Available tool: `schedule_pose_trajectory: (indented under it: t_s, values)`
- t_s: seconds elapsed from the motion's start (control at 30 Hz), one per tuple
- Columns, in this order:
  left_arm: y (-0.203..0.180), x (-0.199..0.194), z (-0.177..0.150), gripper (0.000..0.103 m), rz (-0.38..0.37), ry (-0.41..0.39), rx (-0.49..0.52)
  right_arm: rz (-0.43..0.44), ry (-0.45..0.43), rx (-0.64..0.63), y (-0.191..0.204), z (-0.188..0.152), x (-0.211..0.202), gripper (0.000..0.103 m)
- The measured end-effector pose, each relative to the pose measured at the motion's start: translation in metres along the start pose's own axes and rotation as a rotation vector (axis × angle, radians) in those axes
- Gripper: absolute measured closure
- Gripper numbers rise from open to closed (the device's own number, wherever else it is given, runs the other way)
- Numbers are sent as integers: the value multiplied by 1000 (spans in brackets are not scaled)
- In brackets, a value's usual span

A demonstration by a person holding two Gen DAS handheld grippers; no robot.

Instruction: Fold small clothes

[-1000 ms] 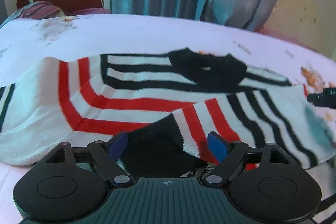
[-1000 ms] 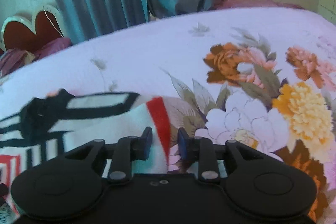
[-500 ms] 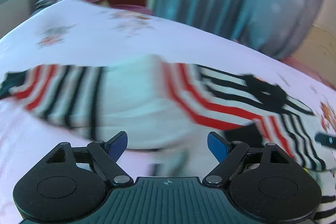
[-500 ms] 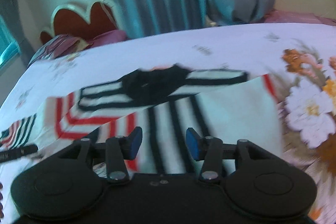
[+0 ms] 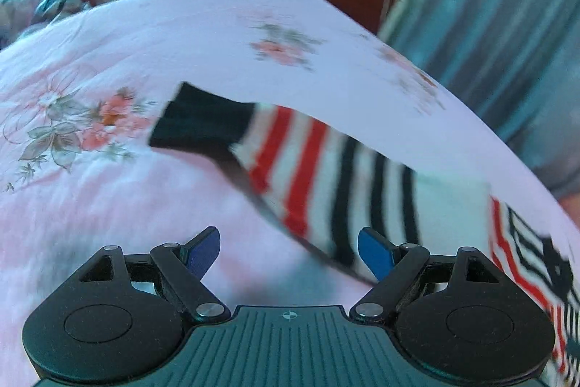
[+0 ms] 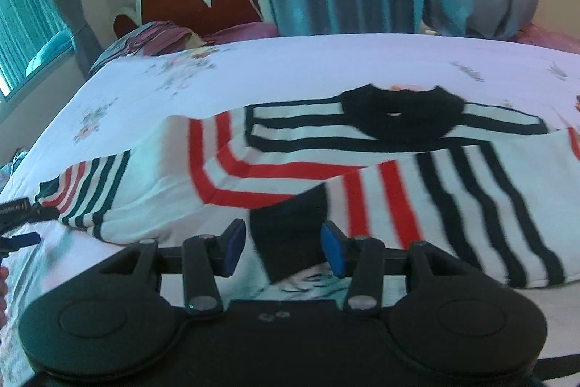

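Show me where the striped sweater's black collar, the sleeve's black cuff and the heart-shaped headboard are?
Black collar [image 6: 402,116], right wrist view: middle of the neckband.
Black cuff [image 5: 203,124], left wrist view: middle of the sleeve's dark end.
Headboard [image 6: 195,4], right wrist view: its red panel.

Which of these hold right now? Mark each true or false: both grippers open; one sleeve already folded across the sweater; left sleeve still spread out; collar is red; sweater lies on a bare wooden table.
1. Both the left gripper and right gripper are open. True.
2. One sleeve of the striped sweater is folded across its body. True.
3. The other sleeve lies spread out. True.
4. The collar is red. False: black.
5. The sweater lies on a wooden table. False: on a floral bedsheet.
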State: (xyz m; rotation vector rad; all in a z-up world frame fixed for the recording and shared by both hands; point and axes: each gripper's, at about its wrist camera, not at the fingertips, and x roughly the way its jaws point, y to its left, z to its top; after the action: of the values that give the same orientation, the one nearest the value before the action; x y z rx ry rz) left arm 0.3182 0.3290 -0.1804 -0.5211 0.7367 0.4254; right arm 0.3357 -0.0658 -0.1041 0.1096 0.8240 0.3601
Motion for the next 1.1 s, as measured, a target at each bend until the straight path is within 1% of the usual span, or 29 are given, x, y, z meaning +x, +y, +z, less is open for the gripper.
schedule_pose_trajectory:
  t_s: [0.1,0.17,0.2,0.23,0.27,0.3,0.33,0.37,0.4,0.43,0.47,0.5,0.6,0.67,0.73,0.8,0.87,0.93,1.0,1.1]
  values:
    - [15,18,11,21,-14,-20,-59,-2,11,-10,11,-1,7,58]
    - [20,29,17,21,-27,-40,-79,-12,18,-16,16,-1,13,58]
    - [19,31,18,23,-29,-51,-81,-17,21,-17,18,-1,15,58]
    - [19,33,19,34,-29,-58,-79,-22,24,-17,19,-1,17,58]
    - [20,36,20,38,-26,-62,-78,-27,27,-14,19,-1,19,58]
    - [20,39,21,46,-28,-67,-80,-33,29,-11,19,-1,21,58]
    - [21,42,22,63,-28,-72,-79,-40,31,-8,19,-1,23,58]
    - [21,44,22,73,-23,-69,-74,-45,31,-6,19,-1,24,58]
    - [22,46,23,85,-22,-66,-78,-49,32,-1,18,-1,26,58]
    - [25,44,23,90,-25,-68,-87,-51,34,4,17,0,28,58]
    - [27,44,23,92,-31,-71,-96,-52,36,7,16,0,29,58]
    - [27,43,24,97,-36,-73,-100,-55,37,7,15,0,30,58]
    - [18,33,26,98,-48,-113,-62,-70,39,8,12,0,34,58]
    - [7,23,29,98,-74,-142,-34,-82,39,18,8,-1,37,58]
    - [-16,8,32,98,-113,-188,41,-97,48,17,5,-3,41,59]
    - [-43,-7,33,98,-177,-215,112,-100,85,16,0,-6,51,59]
    - [-77,-21,32,98,-245,-242,194,-91,81,8,0,-5,49,59]
    - [-115,-33,26,98,-329,-250,276,-64,58,36,-4,-2,40,59]
    - [-154,-42,15,98,-413,-242,358,-44,24,69,-13,1,25,59]
    - [-214,-47,-14,98,-538,-199,470,-62,-20,100,-32,3,1,59]
